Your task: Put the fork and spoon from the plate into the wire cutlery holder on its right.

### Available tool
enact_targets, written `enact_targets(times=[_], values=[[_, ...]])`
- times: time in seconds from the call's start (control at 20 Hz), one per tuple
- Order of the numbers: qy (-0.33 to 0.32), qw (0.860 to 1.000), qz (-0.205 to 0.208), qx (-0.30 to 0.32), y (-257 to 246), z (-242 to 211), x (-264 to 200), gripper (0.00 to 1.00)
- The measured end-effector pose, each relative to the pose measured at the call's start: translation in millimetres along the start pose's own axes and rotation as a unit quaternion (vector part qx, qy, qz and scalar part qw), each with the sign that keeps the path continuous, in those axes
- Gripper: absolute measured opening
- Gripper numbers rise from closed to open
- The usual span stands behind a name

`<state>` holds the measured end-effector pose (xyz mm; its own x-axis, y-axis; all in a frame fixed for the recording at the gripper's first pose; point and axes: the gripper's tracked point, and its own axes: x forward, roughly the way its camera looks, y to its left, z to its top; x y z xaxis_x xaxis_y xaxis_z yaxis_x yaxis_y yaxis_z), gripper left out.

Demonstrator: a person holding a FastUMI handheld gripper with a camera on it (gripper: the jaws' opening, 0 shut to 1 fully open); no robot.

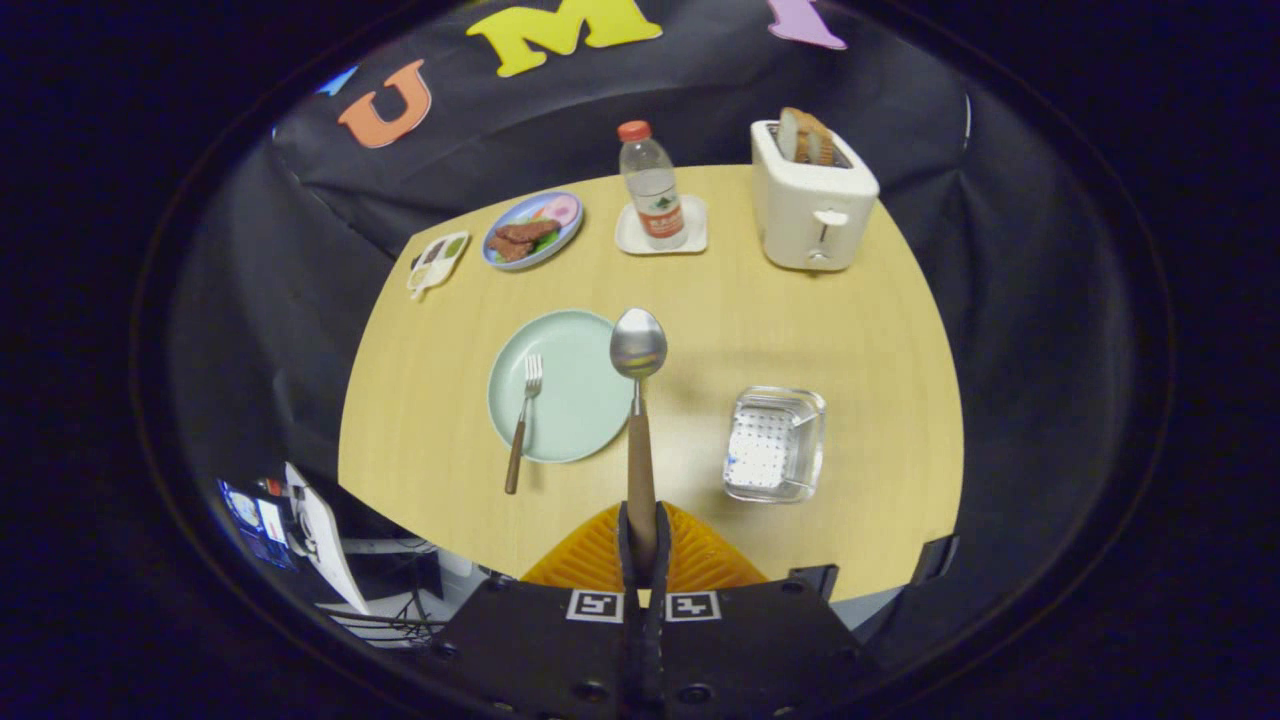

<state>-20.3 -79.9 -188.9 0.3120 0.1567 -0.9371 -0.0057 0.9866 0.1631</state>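
A pale wooden counter (700, 300) is seen against a black cloth wall. The claw (641, 545) is pressed together on the wooden handle of the spoon (638, 345), which is held upright ahead of the fingers, its bowl raised above the right rim of the mint-green plate (575, 400); the handle's lower end is hidden between the fingers. The fork (523, 420) is laid with its tines on the plate's left part and its brown handle stretched over the rim onto the counter. To the right of the plate, well apart from it, the wire cutlery holder (776, 443) is seen with nothing visible inside it; its mesh is hard to make out. Beyond, a blue plate (533, 230) carrying food is placed beside a small divided dish (437, 262), a bottle (652, 190) is stood on a white coaster (660, 235), and bread slices are held in a white toaster (812, 195). Below the counter's left corner, blurred equipment cannot be identified.
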Motion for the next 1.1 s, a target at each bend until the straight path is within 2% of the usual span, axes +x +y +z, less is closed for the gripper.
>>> enact_targets(times=[0.2, 0.5, 0.9, 1.05, 1.1], values=[[0.029, 0.999, -0.031, 0.029, -54.6, -23.7, -14.1, 0.01], [0.112, 0.991, -0.02, 0.071, -65.3, -55.8, -3.3, 0.01], [0.172, 0.978, -0.031, 0.113, -65.9, -35.2, 26.7, 0.01], [0.175, 0.975, -0.033, 0.134, -67.9, -27.8, 36.7, 0.01], [0.169, 0.975, -0.033, 0.14, -68.4, -25.2, 41.1, 0.05]])
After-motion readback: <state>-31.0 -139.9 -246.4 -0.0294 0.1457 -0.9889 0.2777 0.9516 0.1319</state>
